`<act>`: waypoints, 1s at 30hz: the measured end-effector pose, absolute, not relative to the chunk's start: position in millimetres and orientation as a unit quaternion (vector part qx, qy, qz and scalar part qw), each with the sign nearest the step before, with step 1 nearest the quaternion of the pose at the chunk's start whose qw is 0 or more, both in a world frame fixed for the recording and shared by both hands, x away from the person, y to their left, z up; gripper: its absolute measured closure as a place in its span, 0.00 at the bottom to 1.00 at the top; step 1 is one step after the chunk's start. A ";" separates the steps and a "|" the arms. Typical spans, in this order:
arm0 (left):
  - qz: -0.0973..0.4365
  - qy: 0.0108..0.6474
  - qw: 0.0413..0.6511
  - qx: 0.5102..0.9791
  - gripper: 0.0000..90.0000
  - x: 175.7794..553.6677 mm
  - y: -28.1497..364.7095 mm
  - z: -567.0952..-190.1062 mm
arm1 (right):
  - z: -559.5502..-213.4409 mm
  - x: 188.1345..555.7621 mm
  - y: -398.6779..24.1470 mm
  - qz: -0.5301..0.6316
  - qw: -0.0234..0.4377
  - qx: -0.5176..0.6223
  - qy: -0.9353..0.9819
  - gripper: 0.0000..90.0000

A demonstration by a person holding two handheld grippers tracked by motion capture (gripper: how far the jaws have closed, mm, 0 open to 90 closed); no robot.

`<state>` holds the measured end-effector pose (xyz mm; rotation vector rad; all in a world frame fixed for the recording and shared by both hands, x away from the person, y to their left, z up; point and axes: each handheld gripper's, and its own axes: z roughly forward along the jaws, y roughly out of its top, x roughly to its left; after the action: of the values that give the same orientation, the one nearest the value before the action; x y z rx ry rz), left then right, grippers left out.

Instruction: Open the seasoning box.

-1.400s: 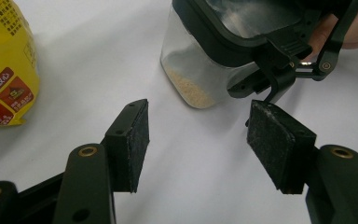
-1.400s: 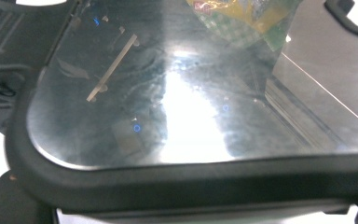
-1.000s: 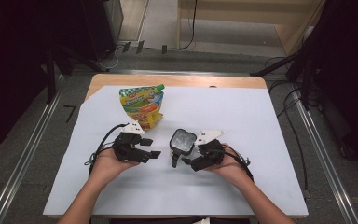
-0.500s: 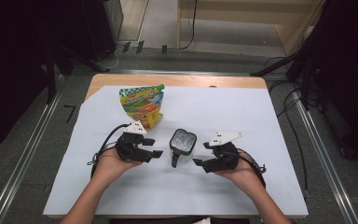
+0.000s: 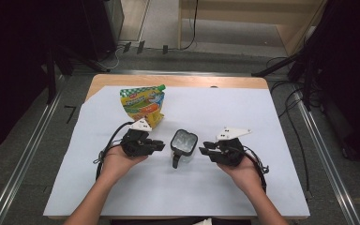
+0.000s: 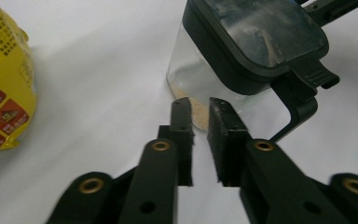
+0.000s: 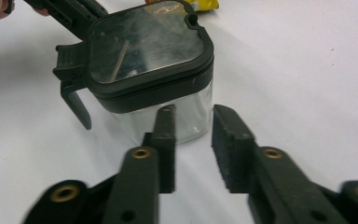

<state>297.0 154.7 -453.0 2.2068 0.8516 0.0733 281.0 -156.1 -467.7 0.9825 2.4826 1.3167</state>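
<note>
A small clear jar with a black lid and a side handle stands mid-table between my two grippers. A little pale powder lies at its bottom. My left gripper sits just left of the jar; its jaws have just been closing and stand almost together, empty. My right gripper sits just right of the jar, clear of it; its jaws have just been closing too and keep a narrow gap with nothing in it. The jar's lid is down.
A yellow and green spouted pouch stands behind my left gripper, also seen as the pouch at that view's left. A white sheet covers the wooden table. Dark stands and cables surround it.
My right gripper has drawn back to the right, away from the jar, and risen slightly. Both pairs of jaws have narrowed. The left hand and the jar have stayed put.
</note>
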 end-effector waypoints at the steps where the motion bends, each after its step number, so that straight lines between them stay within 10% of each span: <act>1: 0.032 0.331 0.378 0.864 0.93 297.0 153.2 -453.4 | -467.7 281.0 -156.1 0.441 0.082 0.329 0.831 0.83; 6: 0.031 0.331 0.375 0.866 0.95 297.6 145.7 -455.9 | -467.1 280.9 -151.8 0.438 0.079 0.331 0.832 1.00; 30: 0.034 0.334 0.366 0.868 0.99 298.9 134.3 -463.6 | -469.9 276.8 -135.9 0.419 0.075 0.339 0.839 1.00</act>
<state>298.9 134.3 -463.6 2.2315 0.8590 0.0866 276.8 -135.9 -469.9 1.0166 2.5167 1.2562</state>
